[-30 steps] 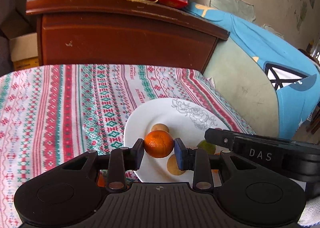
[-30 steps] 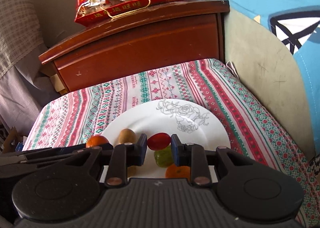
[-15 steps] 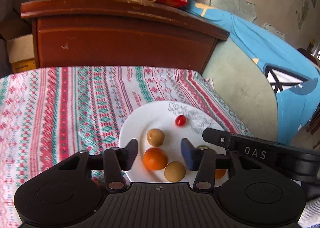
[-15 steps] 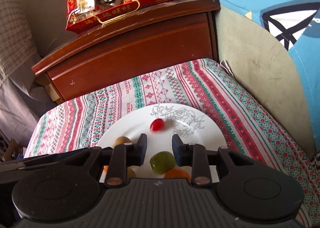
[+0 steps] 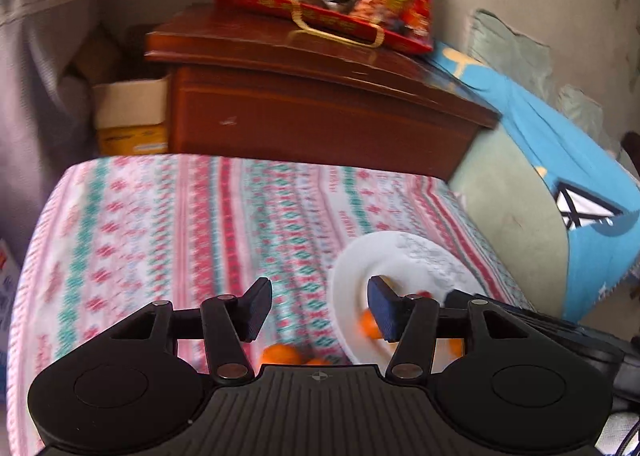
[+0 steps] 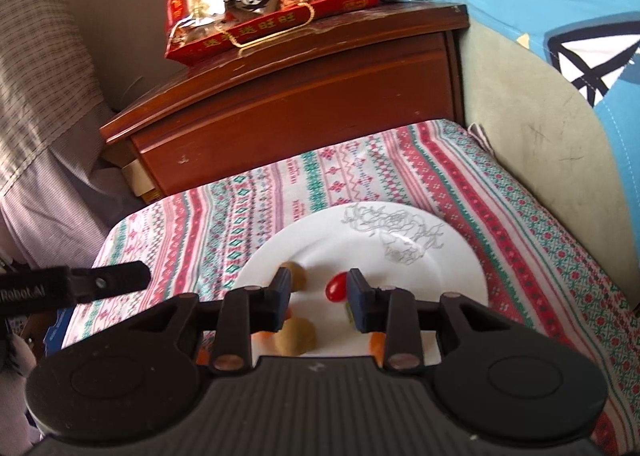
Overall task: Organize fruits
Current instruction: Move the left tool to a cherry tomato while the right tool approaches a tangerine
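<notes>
On the glossy round white plate (image 6: 452,256), laid on a woven patterned cloth (image 6: 500,191), a smooth red cherry tomato (image 6: 336,287) is seen between the right gripper (image 6: 319,298)'s opening, empty jaws, while the left gripper (image 5: 316,306) is opening empty beside the plate.

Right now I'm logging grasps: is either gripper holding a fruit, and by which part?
Nothing is held. The left gripper is opening over bare cloth; the right gripper is opening above the plate, pads clear of the fruit.
</notes>
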Demonstrator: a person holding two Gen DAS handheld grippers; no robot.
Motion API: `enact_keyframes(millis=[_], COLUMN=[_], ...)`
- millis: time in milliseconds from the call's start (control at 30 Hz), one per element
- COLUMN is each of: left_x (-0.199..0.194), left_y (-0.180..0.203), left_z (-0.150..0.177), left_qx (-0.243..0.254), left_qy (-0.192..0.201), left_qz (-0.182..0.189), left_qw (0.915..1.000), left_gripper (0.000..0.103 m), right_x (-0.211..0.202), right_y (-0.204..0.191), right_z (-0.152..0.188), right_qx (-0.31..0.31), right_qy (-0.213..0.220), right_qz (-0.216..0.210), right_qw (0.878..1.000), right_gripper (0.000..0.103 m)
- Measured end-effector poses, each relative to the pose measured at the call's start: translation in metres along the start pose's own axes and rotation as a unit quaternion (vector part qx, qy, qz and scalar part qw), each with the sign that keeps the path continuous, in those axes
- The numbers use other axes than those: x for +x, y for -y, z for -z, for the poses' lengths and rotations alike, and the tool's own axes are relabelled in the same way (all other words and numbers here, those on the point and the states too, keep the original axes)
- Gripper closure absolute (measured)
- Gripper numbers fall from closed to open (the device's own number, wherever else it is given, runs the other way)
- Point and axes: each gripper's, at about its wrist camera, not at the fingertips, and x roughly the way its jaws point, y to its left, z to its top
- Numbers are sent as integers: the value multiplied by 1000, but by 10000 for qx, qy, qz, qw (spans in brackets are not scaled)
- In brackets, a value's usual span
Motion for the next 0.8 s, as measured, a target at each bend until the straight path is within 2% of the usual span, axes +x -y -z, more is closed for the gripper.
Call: enact_keyframes(millis=[200, 400, 533, 800], left_x=[-23, -35, -36, -30], left_y=[-25, -49, -58, -68], left_z=[1, 13, 22, 34], left_qx=[-199, -365, -209, -101], left_qy=[193, 212, 131, 4], left_qz=[-247, -551, -723, -805], left_qw=[9993, 9976, 9971, 9967], left_gripper=[51, 51, 51, 51], right_x=[-9, -21, -24, -18], right_y=[-15, -34, -48, -76], right_z=[11, 25, 38, 69], right_qx=[-157, -430, -462, -717], right_qy=[-41, -121, -266, -667], right_qz=[-184, -414, -615, -975], right_qw=[9997, 9981, 9967, 9904], right_gripper=[70, 70, 70, 70])
